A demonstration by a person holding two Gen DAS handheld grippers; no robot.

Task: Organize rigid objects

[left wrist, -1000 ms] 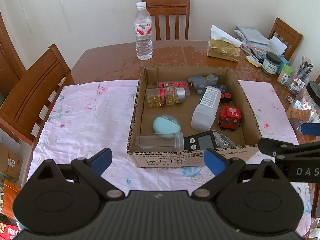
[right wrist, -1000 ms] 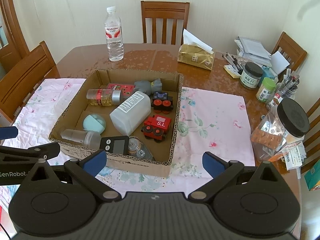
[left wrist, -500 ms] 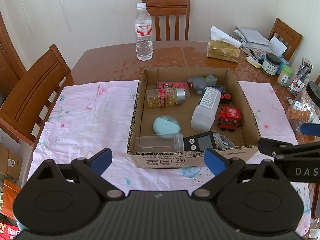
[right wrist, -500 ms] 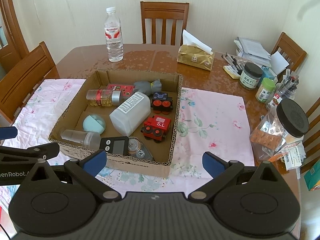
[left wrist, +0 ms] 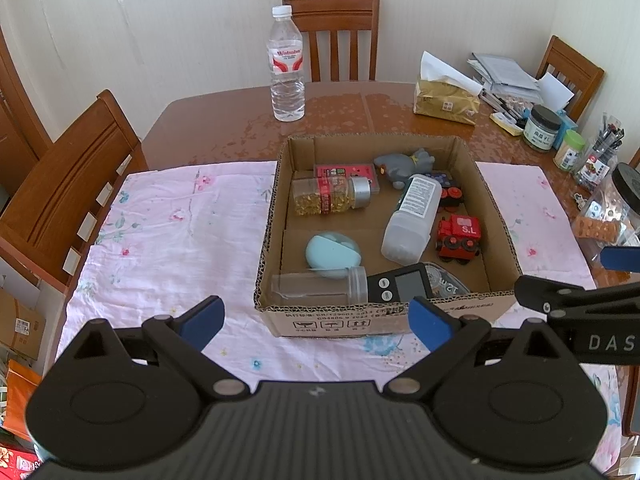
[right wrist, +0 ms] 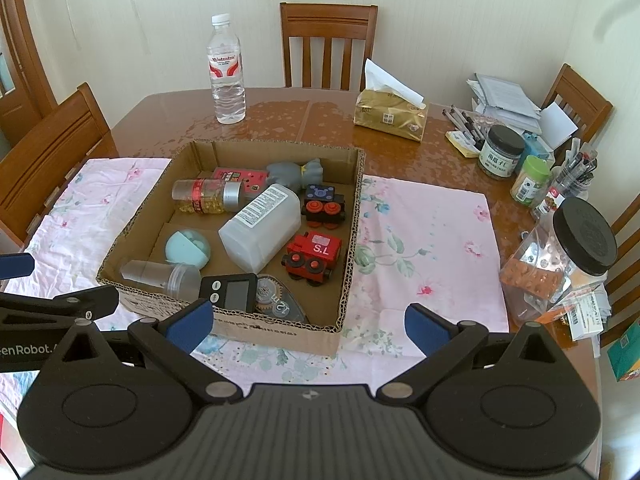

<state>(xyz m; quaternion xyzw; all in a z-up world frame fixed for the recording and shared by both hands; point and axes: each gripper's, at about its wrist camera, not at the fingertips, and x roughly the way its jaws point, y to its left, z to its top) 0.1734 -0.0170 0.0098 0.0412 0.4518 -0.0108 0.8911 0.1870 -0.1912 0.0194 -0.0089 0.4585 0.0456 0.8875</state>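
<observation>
A shallow cardboard box (left wrist: 500, 220) (right wrist: 352, 240) sits on a pink floral cloth (left wrist: 168, 232) (right wrist: 432, 248). Inside lie a white bottle (left wrist: 412, 220) (right wrist: 260, 228), a capsule jar (left wrist: 328, 197) (right wrist: 206, 197), a red toy train (left wrist: 459, 236) (right wrist: 314, 254), a black toy car (right wrist: 323, 206), a grey toy (left wrist: 404, 164), a teal case (left wrist: 332, 254) (right wrist: 187, 248), a clear vial (left wrist: 320, 286), a black timer (left wrist: 400, 287) (right wrist: 230, 291) and a tape measure (right wrist: 278, 300). My left gripper (left wrist: 316, 320) and right gripper (right wrist: 308, 322) hover open and hold nothing, just short of the box's near wall.
A water bottle (left wrist: 286, 66) (right wrist: 226, 72) stands behind the box and a tissue pack (right wrist: 390, 114) to its right. Jars, pens and papers (right wrist: 532, 152) crowd the right side, with a black-lidded plastic jar (right wrist: 568, 252) near the cloth's edge. Wooden chairs (left wrist: 68, 184) surround the table.
</observation>
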